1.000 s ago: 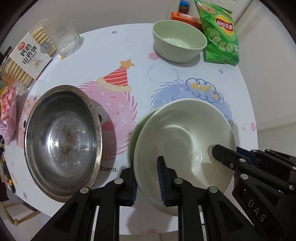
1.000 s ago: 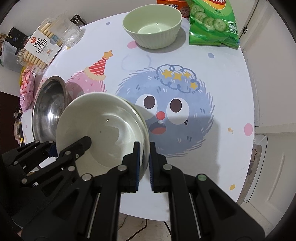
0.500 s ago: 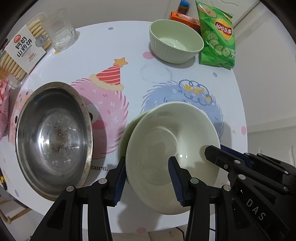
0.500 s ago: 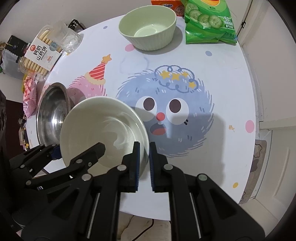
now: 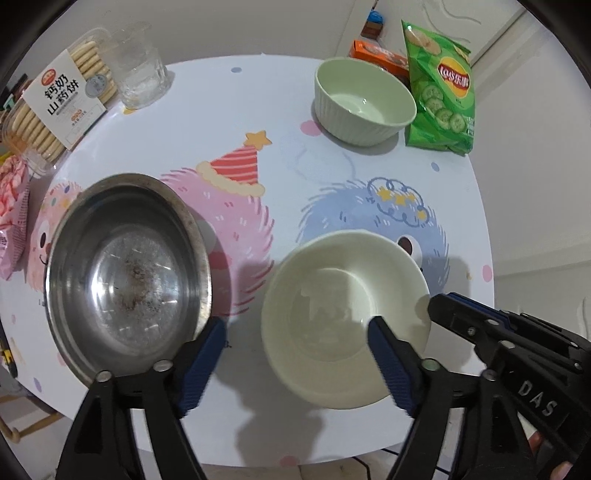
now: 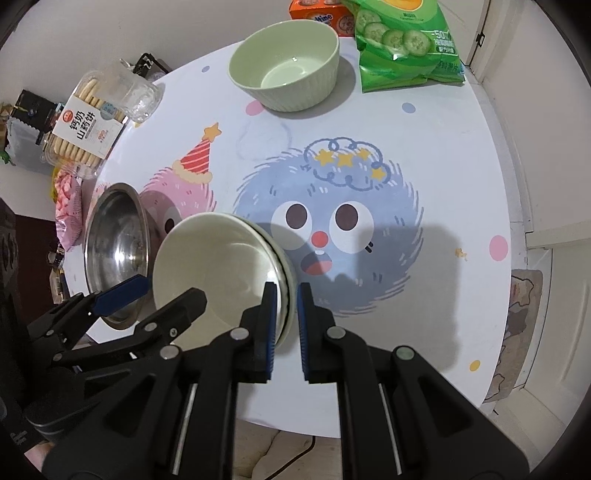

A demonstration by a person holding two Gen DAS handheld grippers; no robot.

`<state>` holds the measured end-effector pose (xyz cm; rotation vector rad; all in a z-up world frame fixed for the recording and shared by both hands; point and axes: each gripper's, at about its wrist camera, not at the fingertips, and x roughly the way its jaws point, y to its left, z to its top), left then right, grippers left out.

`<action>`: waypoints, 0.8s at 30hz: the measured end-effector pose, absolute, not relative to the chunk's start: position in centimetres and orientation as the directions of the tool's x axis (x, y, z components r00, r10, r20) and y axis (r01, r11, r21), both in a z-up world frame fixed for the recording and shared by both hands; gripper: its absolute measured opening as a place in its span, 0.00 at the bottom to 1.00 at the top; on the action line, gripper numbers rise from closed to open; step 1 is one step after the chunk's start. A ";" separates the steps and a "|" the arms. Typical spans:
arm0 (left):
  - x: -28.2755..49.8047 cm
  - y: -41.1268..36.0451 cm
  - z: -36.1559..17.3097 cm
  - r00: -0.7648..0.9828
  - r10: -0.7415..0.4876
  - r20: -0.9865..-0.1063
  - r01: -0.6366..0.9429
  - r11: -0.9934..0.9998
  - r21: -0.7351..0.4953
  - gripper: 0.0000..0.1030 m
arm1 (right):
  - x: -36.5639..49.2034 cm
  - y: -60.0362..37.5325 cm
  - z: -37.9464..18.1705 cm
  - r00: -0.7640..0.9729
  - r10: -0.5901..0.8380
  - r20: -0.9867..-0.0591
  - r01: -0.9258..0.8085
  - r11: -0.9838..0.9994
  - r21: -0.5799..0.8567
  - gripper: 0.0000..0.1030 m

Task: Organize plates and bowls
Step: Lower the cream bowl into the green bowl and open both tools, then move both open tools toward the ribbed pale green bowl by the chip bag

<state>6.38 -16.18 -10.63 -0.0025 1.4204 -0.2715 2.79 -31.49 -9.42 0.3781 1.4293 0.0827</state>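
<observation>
My right gripper [image 6: 284,325] pinches the stacked plates' [image 6: 221,273] rim, my left gripper [image 5: 295,363] gapes wide; steel bowl [image 5: 125,273] left of it and green bowl [image 5: 364,99] far ahead remain unstacked.

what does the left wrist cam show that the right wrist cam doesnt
Only the left wrist view shows the small blue item behind the orange box, and its own wide-open left gripper. Only the right wrist view shows the right gripper clamped on the rim of the stacked plates, plus the floor mat. Both show the steel bowl, green bowl, chip bag, glass and biscuit box.
</observation>
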 end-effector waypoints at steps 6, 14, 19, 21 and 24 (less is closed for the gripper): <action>7.3 -15.3 -9.5 0.156 -0.177 -0.972 0.177 0.973 -0.149 1.00 | 3.2 -33.0 -7.8 0.207 0.299 -0.932 0.210 0.916 0.341 0.66; 8.8 -15.5 -9.1 0.167 -0.187 -0.968 0.187 0.970 -0.155 1.00 | 5.0 -34.6 -6.5 0.236 0.351 -0.906 0.236 0.884 0.404 0.93; 10.5 -16.5 -8.7 0.170 -0.200 -0.965 0.210 0.964 -0.162 1.00 | 6.7 -35.5 -5.7 0.273 0.345 -0.898 0.248 0.876 0.413 0.99; 11.5 -17.0 -8.6 0.170 -0.202 -0.965 0.226 0.961 -0.161 1.00 | 7.5 -35.9 -5.6 0.281 0.344 -0.896 0.260 0.871 0.416 0.99; 13.0 -17.7 -8.6 0.168 -0.205 -0.964 0.245 0.956 -0.160 1.00 | 9.2 -36.4 -5.7 0.280 0.348 -0.895 0.279 0.862 0.423 0.99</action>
